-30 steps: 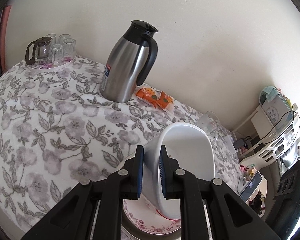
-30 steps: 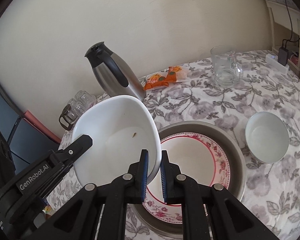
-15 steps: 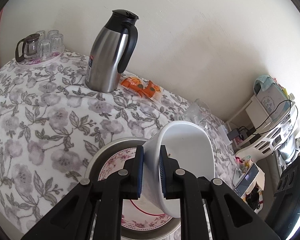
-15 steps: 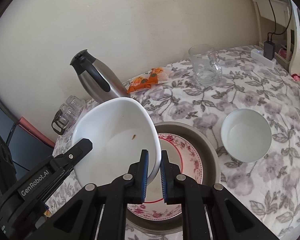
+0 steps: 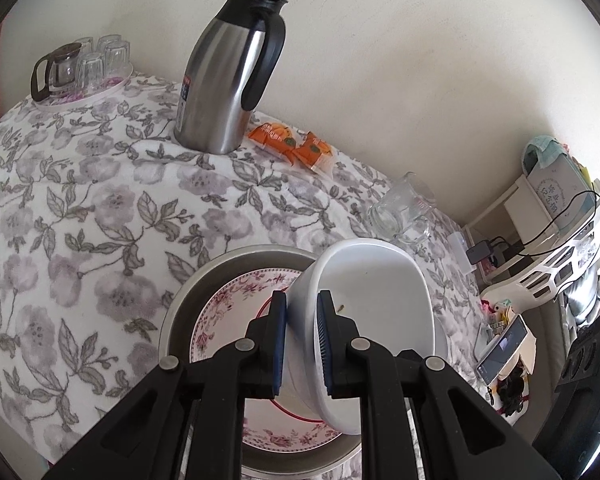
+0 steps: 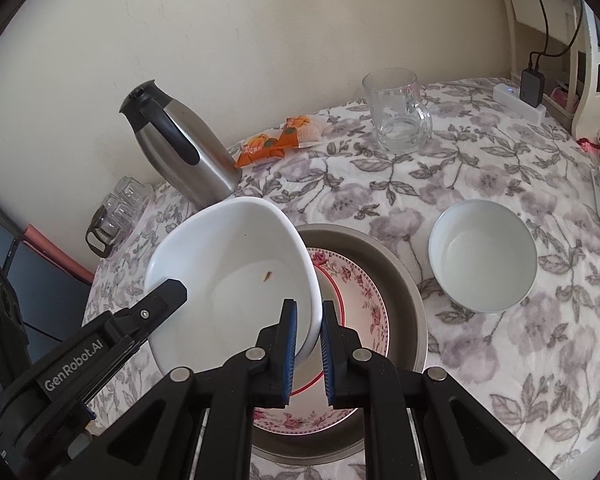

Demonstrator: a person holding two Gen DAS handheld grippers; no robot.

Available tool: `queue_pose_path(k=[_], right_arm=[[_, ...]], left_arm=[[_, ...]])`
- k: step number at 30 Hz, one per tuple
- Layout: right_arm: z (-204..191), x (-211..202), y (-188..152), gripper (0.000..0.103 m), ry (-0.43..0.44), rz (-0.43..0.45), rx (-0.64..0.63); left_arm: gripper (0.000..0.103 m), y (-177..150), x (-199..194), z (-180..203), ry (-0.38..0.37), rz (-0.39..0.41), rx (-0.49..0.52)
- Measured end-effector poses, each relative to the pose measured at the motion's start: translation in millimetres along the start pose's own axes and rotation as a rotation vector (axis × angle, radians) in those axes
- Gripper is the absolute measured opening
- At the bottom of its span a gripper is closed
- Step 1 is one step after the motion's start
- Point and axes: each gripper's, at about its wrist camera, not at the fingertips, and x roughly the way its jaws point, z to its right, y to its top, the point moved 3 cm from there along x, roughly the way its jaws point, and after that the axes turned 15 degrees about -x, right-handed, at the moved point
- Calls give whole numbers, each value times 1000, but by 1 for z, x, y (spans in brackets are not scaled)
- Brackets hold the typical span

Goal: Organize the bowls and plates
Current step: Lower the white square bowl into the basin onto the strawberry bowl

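At the far left of the floral tablecloth (image 6: 480,168), a small tray of glasses (image 5: 96,64) stands by the wall, well apart from the work. Next to the right stands a steel thermos jug (image 5: 228,80), with orange snack packets (image 5: 296,146) just beside its base.

Nearer the middle, the left gripper (image 5: 302,340) is clamped on the left wall of a large white bowl (image 6: 236,272), one pad inside and one outside the rim. The right gripper (image 6: 309,350) is pinched onto the opposite, right-hand rim of the same bowl. The bowl is thus carried between the two, clear of the table and tilted, its opening turned toward the right wrist camera; a small speck lies on its inner floor.

The relation that matters: the floral plate (image 6: 364,304), nested in a wide grey metal dish (image 6: 404,276), lies directly below and slightly right of the bowl's base. The bowl's lower edge overlaps the plate's left half in both views, but whether it touches cannot be told. Judging by this, the bowl must be levelled and shifted a little rightward to sit centred on the plate, both hands sharing the load equally.

Further right, a smaller white bowl (image 6: 482,256) rests alone on the cloth, nearer the right hand. Beyond it stands an empty glass mug (image 6: 398,116).
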Motion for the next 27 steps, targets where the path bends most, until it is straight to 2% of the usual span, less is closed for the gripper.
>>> queue_pose_path(k=[27], right_arm=[[4, 23, -10, 13, -24, -78, 4]], left_arm=[[15, -6, 26, -14, 53, -76, -18]])
